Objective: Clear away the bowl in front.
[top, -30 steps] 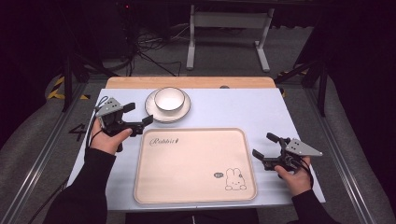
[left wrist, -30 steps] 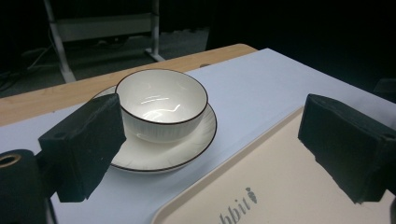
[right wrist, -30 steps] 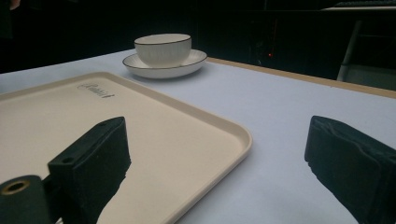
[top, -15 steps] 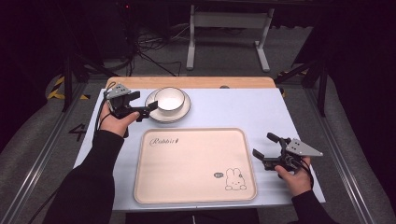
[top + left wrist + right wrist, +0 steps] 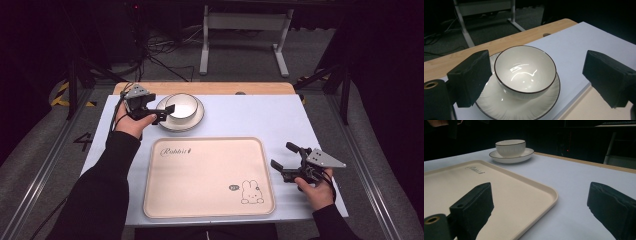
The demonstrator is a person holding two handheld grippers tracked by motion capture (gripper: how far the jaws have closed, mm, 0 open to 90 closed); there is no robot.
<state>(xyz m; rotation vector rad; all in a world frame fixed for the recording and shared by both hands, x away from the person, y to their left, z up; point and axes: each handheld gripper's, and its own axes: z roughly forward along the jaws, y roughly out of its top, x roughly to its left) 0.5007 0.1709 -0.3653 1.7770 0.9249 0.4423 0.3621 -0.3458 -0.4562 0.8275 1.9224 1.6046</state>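
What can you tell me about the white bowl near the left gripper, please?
The bowl is white and glossy, apparently ceramic, with a thin dark line round its rim. It is empty and upright, standing in the middle of a matching white plate at the far left of the table. The left gripper has its jaws open on either side of it, not touching it.

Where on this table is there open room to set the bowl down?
The tray lies bare between the two hands. So does the blue mat from the plate across to the far right corner. It is crowded at the far left, where the left tongs stand open about the bowl.
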